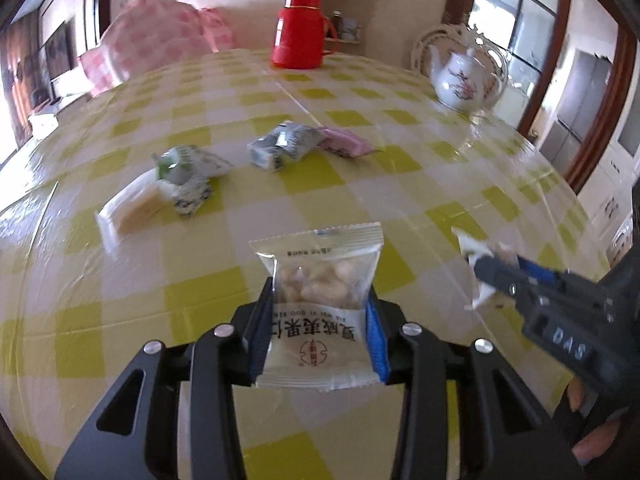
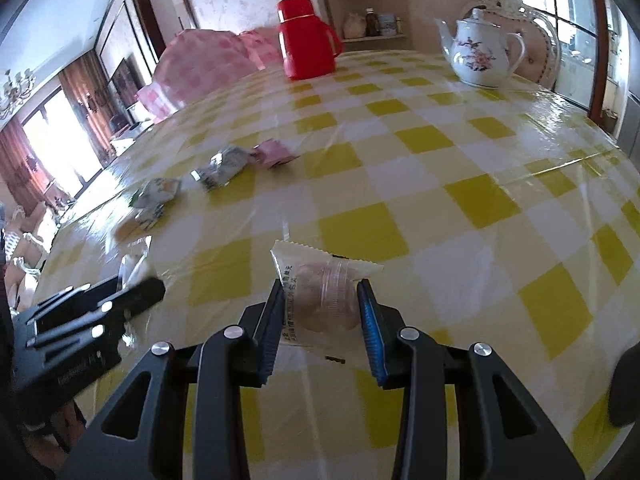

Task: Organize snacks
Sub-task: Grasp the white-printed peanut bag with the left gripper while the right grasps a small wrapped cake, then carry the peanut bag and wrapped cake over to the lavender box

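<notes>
My left gripper (image 1: 320,300) is shut on a clear nut packet (image 1: 320,280) with Chinese print and holds it above the yellow checked table (image 1: 360,184). My right gripper (image 2: 320,292) is shut on a white pastry packet (image 2: 320,292) with a round cake inside. It also shows at the right of the left wrist view (image 1: 486,264), packet (image 1: 474,248) in its fingers. Loose snacks lie further back: a pale bar (image 1: 132,208), green-white packets (image 1: 188,168), a grey-green packet (image 1: 280,146) and a pink packet (image 1: 344,142). The same snacks lie at left in the right wrist view (image 2: 224,168).
A red thermos (image 1: 298,28) stands at the table's far edge and a white flowered teapot (image 1: 464,80) at the far right. A pink checked cushion (image 1: 156,40) lies beyond the far left edge. The left gripper body shows at the left of the right wrist view (image 2: 80,320).
</notes>
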The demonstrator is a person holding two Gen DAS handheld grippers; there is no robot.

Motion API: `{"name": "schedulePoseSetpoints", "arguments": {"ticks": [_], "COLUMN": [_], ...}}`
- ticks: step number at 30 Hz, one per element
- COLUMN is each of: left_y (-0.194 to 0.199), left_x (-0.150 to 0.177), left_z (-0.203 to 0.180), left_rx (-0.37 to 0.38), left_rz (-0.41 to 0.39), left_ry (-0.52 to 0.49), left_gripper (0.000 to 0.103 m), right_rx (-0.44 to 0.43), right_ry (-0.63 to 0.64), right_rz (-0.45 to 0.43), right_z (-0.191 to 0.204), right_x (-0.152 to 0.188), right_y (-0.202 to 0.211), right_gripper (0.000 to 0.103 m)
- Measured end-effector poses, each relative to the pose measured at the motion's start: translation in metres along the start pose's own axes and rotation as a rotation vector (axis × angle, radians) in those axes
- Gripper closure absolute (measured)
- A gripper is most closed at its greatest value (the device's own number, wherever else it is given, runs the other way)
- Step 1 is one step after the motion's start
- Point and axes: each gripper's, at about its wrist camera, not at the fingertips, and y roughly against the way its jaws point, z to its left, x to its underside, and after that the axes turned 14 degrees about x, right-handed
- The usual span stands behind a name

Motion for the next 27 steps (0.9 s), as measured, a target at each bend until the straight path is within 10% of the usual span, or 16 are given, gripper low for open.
{"name": "schedulePoseSetpoints", "arguments": {"ticks": [27], "left_y": [0.077], "left_x": [0.062], "left_z": [0.044], "left_rx": [-0.007], "left_rz": [-0.115], "left_ry": [0.119], "left_gripper": [0.061], "right_rx": [-0.164], "right_ry": [0.08], "right_rz": [-0.033], "right_z": [0.088], "right_x": [0.063], "right_y": [0.059], "right_gripper": [0.067]}}
